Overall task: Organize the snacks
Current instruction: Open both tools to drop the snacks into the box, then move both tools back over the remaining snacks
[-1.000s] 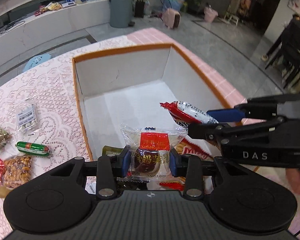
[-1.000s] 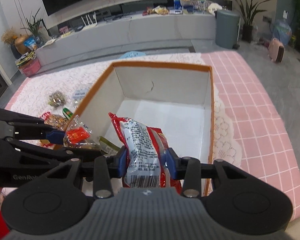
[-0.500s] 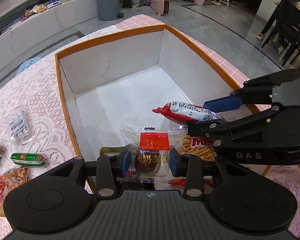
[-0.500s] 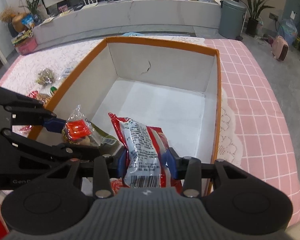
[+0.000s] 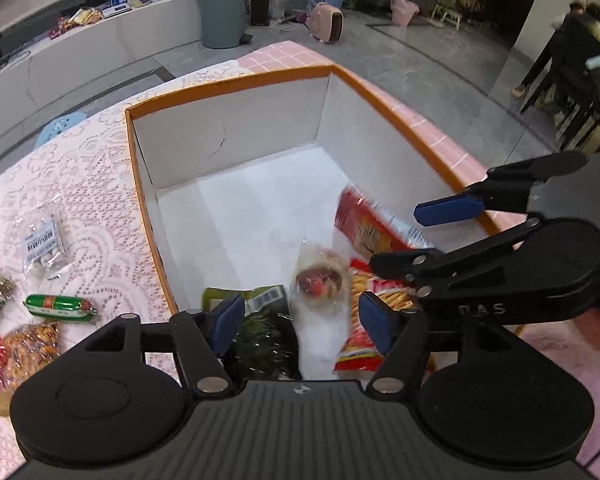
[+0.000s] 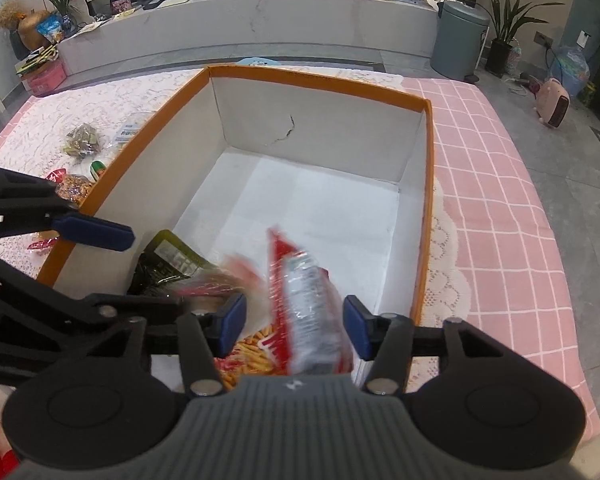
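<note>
An orange-rimmed white box (image 5: 228, 82) (image 6: 320, 76) lies under both grippers. My left gripper (image 5: 300, 320) is opening, and a clear packet with a dark round snack (image 5: 320, 284) drops, blurred, between its parted pads. The pads of my right gripper (image 6: 294, 324) are also opening, clear of a red and silver packet (image 6: 308, 312) (image 5: 364, 228) that slips down between them. In the box's near end lie a dark green packet (image 5: 260, 320) (image 6: 168, 264) and a red bag of stick snacks (image 5: 368, 320) (image 6: 252, 352). Each gripper shows at the edge of the other's view.
Loose snacks lie on the lace cloth left of the box: a green sausage (image 5: 58, 304), a clear packet (image 5: 44, 240) and a bag of nuts (image 5: 28, 344). The pink checked tablecloth (image 6: 500, 200) runs right of the box. A grey bin (image 5: 223, 12) stands on the floor beyond.
Both grippers were shut on their packets over the box. Their jaws have now parted and both packets are falling into its near end.
</note>
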